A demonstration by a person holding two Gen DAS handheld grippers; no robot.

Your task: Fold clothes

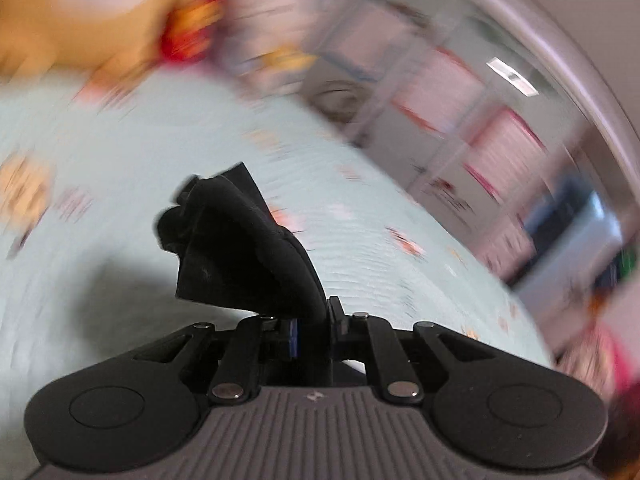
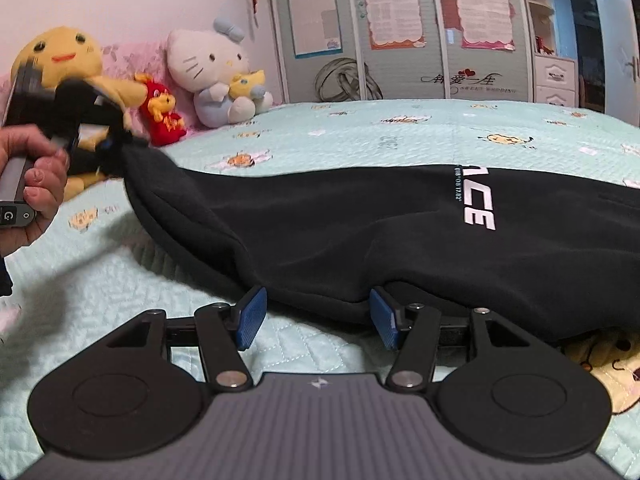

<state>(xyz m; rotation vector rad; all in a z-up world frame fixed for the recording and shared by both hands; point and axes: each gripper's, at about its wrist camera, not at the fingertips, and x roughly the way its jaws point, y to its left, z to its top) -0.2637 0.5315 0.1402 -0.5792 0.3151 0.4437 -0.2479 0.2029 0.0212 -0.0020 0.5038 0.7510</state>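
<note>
A black garment (image 2: 360,232) with white lettering lies stretched across the pale green bedspread (image 2: 400,128). My left gripper (image 1: 314,326) is shut on a bunched black corner of the garment (image 1: 240,248), lifted above the bed; that view is heavily blurred. In the right wrist view the left gripper (image 2: 116,144) shows at the far left, held by a hand (image 2: 36,184), pinching the garment's raised end. My right gripper (image 2: 318,316) is open, its blue pads (image 2: 252,316) at the garment's near edge with nothing between them.
Plush toys line the pink headboard: a yellow one (image 2: 60,56), a red one (image 2: 162,116) and a white cat (image 2: 216,76). Grey wardrobe doors (image 2: 400,40) with posters stand behind the bed. A yellow print shows on the bedspread (image 2: 608,364) at the right.
</note>
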